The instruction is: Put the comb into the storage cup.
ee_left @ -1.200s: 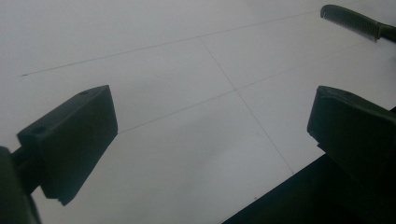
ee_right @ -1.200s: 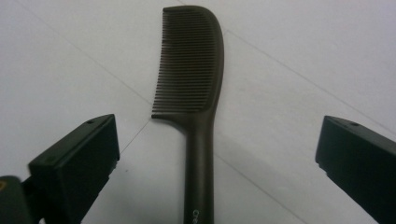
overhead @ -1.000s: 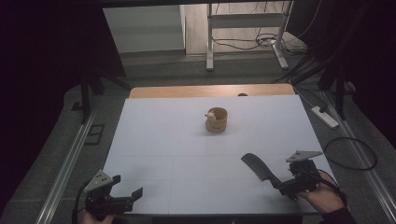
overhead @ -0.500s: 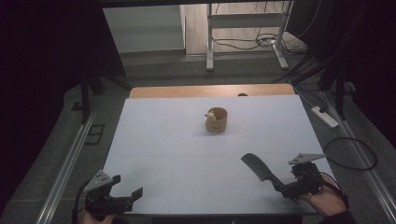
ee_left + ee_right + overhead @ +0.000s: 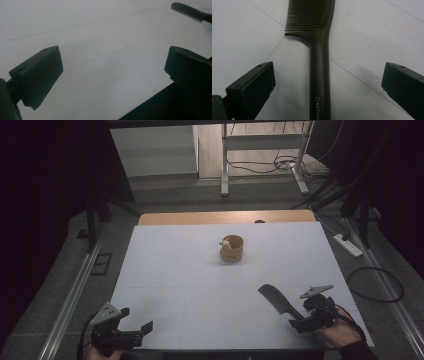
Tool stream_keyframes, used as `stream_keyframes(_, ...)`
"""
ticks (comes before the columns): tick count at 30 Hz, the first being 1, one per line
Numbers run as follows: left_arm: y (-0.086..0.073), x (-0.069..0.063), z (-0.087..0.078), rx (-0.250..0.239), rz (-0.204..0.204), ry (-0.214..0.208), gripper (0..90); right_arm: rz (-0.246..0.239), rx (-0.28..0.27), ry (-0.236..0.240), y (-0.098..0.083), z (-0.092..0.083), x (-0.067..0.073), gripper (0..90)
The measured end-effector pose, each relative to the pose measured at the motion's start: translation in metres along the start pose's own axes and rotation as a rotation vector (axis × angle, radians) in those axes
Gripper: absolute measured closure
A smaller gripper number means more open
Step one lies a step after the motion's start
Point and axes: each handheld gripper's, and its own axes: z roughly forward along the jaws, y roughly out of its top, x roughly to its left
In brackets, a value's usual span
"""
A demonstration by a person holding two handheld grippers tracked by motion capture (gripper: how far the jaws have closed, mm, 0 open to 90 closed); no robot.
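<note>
Our right hand-held gripper [image 5: 329, 85] stands spread wide around the comb [image 5: 319, 62] handle, which lies flat on the tabletop [image 5: 200, 285], probably untouched. Closing off-centre could skid it away. The left hand-held gripper [image 5: 112, 75] is released, empty.

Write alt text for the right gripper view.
A dark brown comb lies on the white table, handle running between the open jaws of the right hand-held gripper, teeth at the far end. "Creative" is printed on the handle.
</note>
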Motion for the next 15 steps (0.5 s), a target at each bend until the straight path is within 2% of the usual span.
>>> stream_keyframes(7,0.000,0.000,0.000,0.000,-0.003,-0.002,1.8,-0.020,0.049,0.000,0.000,0.011,0.000,0.0)
stream_keyframes(15,0.000,0.000,0.000,0.000,-0.003,-0.003,1.8,-0.033,0.057,-0.004,0.000,0.012,0.000,0.0)
